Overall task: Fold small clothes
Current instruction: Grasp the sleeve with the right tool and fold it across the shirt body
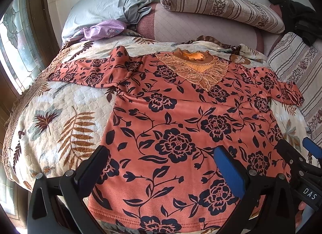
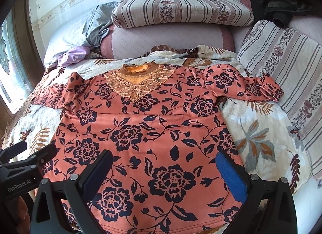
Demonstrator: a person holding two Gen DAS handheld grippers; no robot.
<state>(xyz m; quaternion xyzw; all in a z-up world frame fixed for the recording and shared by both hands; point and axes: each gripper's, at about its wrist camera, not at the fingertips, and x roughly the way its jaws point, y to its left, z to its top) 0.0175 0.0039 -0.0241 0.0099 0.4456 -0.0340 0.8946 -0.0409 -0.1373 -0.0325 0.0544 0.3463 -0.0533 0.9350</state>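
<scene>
Both grippers hovered over the hem end of the floral top (image 1: 177, 117), jaws spread wide and holding nothing: left gripper (image 1: 163, 163) above the hem's left half, right gripper (image 2: 165, 169) above its right half. Top lay flat and face-up, unfolded, on the leaf-print blanket (image 1: 60, 117), both sleeves out to the sides, lace collar (image 1: 199, 68) at the far end. Striped pillow (image 2: 181, 12) and grey pillow (image 1: 104, 6) sat behind, near the wall.
</scene>
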